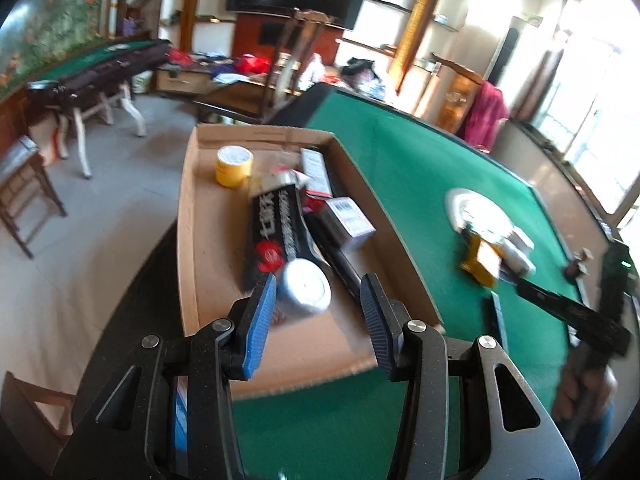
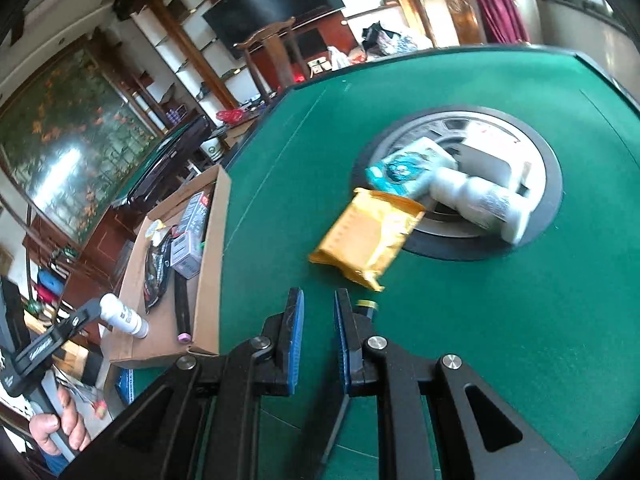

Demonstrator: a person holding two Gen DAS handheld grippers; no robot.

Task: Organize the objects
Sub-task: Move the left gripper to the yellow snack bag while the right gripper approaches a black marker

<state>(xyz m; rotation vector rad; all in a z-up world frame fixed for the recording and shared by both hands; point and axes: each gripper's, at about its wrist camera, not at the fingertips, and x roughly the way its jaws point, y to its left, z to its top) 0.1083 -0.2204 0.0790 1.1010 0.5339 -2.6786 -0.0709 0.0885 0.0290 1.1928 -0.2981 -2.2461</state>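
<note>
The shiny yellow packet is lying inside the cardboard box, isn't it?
Not quite. The yellow packet is lying on the green table, with its far end over the dark ring in the middle of the table. It is not inside the cardboard box, which sits off to the left at the table's edge. The right wrist view shows this.

— Under everything?
— Green felt table [image 2: 500,320], round metal hub [image 2: 536,148] sunk in the middle.
— Lying on it?
— Open cardboard box [image 1: 188,216] at the left edge; yellow packet [image 2: 368,236] on the felt, overlapping the hub rim (blurred); teal pack [image 2: 408,168] and white bottle [image 2: 480,200] over the hub.
</note>
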